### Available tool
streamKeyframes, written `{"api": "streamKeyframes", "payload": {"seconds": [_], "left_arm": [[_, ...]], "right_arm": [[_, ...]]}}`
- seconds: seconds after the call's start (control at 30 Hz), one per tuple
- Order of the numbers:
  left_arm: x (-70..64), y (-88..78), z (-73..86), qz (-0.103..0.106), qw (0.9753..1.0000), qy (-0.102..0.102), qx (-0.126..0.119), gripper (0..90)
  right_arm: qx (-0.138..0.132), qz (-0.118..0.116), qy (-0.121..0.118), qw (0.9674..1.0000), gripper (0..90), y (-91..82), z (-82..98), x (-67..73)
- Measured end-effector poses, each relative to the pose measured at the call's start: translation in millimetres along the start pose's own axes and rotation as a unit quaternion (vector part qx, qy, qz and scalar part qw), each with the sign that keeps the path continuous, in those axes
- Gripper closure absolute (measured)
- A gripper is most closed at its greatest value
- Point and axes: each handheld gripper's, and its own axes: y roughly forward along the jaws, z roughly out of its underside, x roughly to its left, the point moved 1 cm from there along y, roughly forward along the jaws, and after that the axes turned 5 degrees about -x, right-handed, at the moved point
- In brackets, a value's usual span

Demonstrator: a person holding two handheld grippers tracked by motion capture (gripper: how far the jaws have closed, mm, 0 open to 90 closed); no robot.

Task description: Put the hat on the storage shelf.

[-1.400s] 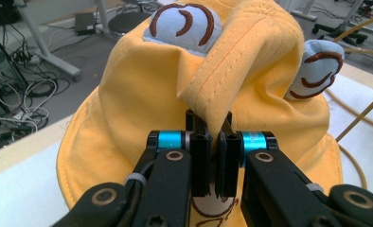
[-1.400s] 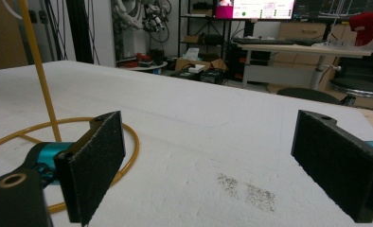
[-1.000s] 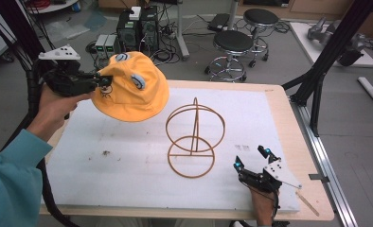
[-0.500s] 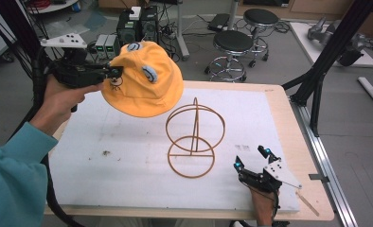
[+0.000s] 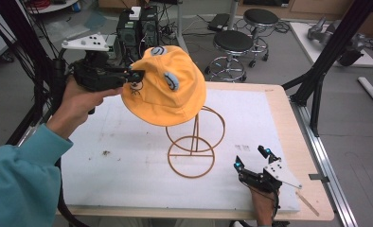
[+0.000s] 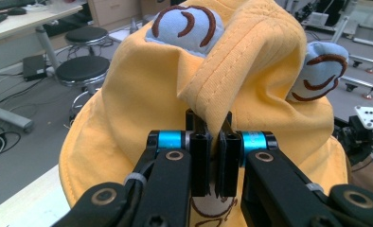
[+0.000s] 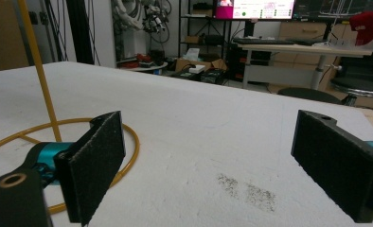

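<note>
**Inspector:** Reviewing progress: the yellow hat (image 5: 168, 87) hangs in the upper middle of the high view, above and just left of the wire stand (image 5: 194, 142). Its lower brim overlaps the stand's top loop in the picture; whether they touch I cannot tell.

**Clerk:** And the grip on it?

**Inspector:** The left tongs (image 6: 213, 158) are clamped together on a fold of the hat's brim, low in the middle of the left gripper view. The right tongs (image 5: 252, 158) stand wide apart and empty, low on the white bench (image 5: 128, 165) at the lower right of the high view.

**Clerk:** Done and outstanding?

**Inspector:** Pickup and carry look complete. In my judgement, what remains is centring the crown over the stand, lowering it and releasing.
</note>
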Motion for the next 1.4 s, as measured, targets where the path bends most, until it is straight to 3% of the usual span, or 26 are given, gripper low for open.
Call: {"api": "streamKeyframes", "payload": {"seconds": [0.33, 0.77, 1.07, 1.4], "left_arm": [[-15.1, 19.0, -0.4, 0.026, 0.9997, -0.001, -0.003, 86.3], [-37.9, 49.9, 3.0, 0.067, 0.9977, 0.005, 0.012, 86.2], [-42.3, 57.4, 7.8, 0.076, 0.9968, 0.009, 0.021, 86.1], [-44.7, 65.6, 18.9, 0.094, 0.9951, -0.001, 0.028, 85.6]], "right_arm": [[0.000, 0.000, 0.005, 1.0000, 9.5, -0.3, 0.0, 0.1], [-0.005, -0.001, 0.008, 1.0000, 9.5, -0.9, 0.2, -0.5], [-0.003, -0.002, 0.009, 0.9999, 9.5, -1.1, 0.2, -0.5], [-0.003, -0.002, 0.007, 1.0000, 9.5, -1.1, 0.3, -0.3]]}}
